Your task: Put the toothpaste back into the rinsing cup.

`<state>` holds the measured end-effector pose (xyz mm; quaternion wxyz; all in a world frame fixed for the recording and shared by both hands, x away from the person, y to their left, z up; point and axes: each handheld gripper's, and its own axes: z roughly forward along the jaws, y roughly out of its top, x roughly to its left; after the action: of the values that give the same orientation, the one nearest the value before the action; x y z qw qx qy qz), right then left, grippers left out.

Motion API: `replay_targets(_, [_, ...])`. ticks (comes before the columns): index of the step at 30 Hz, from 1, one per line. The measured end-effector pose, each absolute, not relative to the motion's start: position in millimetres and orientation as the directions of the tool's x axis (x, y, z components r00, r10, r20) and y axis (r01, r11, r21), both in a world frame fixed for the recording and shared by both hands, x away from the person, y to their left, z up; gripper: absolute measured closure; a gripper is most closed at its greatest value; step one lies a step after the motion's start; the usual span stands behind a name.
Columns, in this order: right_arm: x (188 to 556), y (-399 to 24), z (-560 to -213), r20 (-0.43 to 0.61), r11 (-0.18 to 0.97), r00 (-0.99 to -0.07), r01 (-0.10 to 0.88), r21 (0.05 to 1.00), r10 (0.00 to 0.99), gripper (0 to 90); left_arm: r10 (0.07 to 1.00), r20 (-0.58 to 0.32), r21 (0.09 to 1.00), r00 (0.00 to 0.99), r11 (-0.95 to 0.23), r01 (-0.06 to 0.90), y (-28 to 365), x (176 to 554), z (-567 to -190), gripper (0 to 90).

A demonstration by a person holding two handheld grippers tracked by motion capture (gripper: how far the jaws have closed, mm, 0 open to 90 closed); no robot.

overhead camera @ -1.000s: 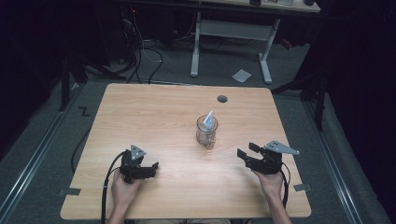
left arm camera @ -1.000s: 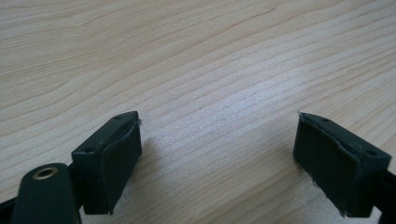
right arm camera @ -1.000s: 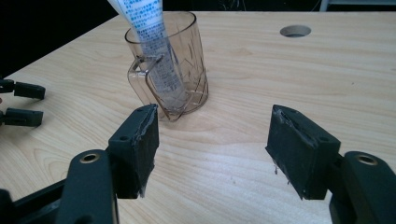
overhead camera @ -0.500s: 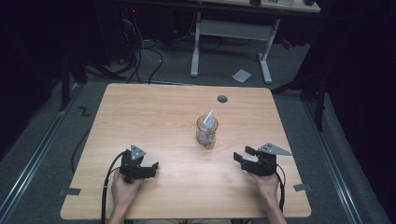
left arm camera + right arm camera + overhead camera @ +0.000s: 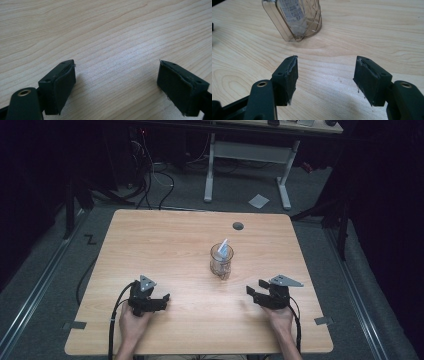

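Standing upright near the middle of the wooden table (image 5: 150, 245), a clear plastic jar (image 5: 221, 262) holds a white packet (image 5: 224, 249) whose tip pokes out above the rim. In the high view the jar sits ahead of both hands, closer to the right gripper (image 5: 256, 288) than to the left gripper (image 5: 161, 300), and apart from each.

The right gripper rests low over the tabletop at the person's right, its jaws pointing toward the table's middle. Its jaws are spread wide with only bare wood between them, though they have just been closing a little. In the right gripper view the jar (image 5: 294, 20) stands beyond the jaw tips and off to the left of the gap, well short of being between the pads; the packet (image 5: 293, 15) shows through its clear wall.

The left gripper (image 5: 116, 75) is held near the front left of the table, jaws spread wide as well, with nothing but wood grain between them. A small dark round hole (image 5: 238, 225) lies in the tabletop behind the jar.
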<state>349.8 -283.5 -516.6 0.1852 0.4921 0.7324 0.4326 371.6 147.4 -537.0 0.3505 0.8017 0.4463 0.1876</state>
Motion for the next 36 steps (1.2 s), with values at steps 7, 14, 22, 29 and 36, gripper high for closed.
replay_targets(7, [354.2,-280.1,-523.3,0.103,0.177,-0.416,0.581,0.794,0.903,35.9,0.847,-0.012,0.73,0.531,-0.356,0.584,147.4,371.6,-537.0,15.6])
replay_targets(14, [358.6,-277.2,-529.3,0.055,0.217,-0.402,0.6,0.77,0.914,35.8,0.847,-0.012,0.729,0.531,-0.356,0.584,147.4,371.6,-537.0,15.5])
replay_targets(22, [361.5,-273.0,-530.1,-0.003,0.26,-0.391,0.607,0.751,0.921,35.6,0.847,-0.012,0.729,0.532,-0.357,0.585,147.5,371.5,-536.9,15.5])
replay_targets(29, [364.1,-269.4,-531.2,-0.027,0.281,-0.381,0.629,0.725,0.924,33.6,0.847,-0.012,0.73,0.531,-0.356,0.584,147.4,371.5,-537.0,15.5])
replay_targets(36, [364.7,-270.1,-531.4,-0.019,0.271,-0.375,0.634,0.724,0.927,33.2,0.847,-0.012,0.73,0.532,-0.356,0.584,147.4,371.4,-537.0,15.6])
